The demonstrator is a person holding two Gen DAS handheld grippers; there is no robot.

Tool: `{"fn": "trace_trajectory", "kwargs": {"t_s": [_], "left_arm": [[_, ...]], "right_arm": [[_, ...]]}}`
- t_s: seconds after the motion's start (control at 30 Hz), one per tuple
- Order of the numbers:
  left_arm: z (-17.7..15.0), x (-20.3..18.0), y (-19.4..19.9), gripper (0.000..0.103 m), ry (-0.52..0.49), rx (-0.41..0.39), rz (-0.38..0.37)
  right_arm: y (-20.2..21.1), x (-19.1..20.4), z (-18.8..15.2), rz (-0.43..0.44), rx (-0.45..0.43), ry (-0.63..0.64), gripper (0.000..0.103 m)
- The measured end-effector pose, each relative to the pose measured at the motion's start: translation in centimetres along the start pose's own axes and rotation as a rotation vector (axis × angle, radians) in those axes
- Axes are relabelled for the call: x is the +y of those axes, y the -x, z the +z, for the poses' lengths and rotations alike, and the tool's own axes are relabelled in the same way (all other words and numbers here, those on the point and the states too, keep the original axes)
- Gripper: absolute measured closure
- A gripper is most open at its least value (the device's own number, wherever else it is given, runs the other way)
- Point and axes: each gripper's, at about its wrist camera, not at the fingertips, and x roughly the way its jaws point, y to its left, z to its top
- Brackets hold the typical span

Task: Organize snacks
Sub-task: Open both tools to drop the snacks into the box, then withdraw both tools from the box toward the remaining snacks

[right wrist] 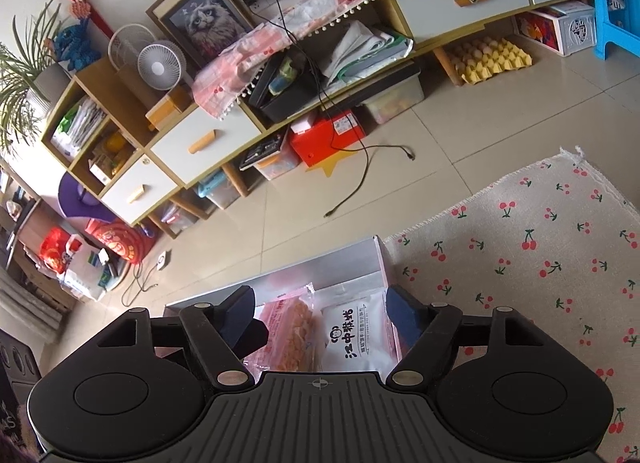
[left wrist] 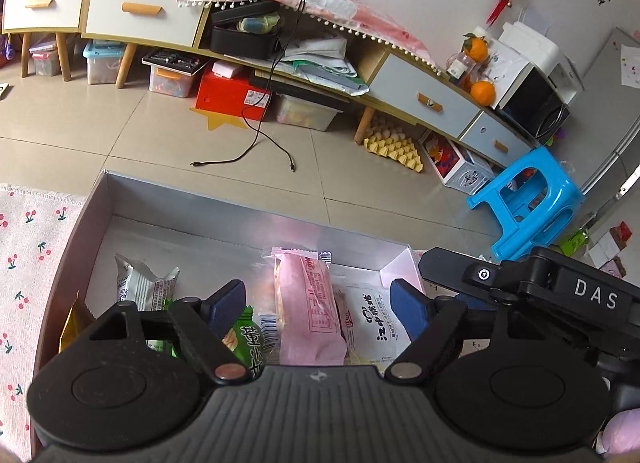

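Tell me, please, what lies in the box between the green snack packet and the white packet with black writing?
In the left wrist view, a pink snack packet lies between the green packet and the white packet.

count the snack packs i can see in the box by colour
From the left wrist view, in the box:
pink pack: 1
white packs, one at left, one at right: 2
green pack: 1
gold pack: 1
total: 5
More may be hidden under the tongs.
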Motion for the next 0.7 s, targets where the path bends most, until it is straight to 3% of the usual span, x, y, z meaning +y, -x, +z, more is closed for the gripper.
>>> {"fn": "trace_trajectory", "kwargs": {"t_s": [0.33, 0.7], "left_arm": [[-0.9, -1.1, 3.0, 0.006, -0.007, -0.013, -0.001], [-2.7, -1.7, 6.5, 0.001, -0.006, -0.025, 0.009]], "right_arm": [[3.5, 0.4, -0.9, -0.006, -0.017, -0.005, 0.016], [8.1, 1.7, -2.8, 0.000, -0.026, 0.016, 0.014]]}}
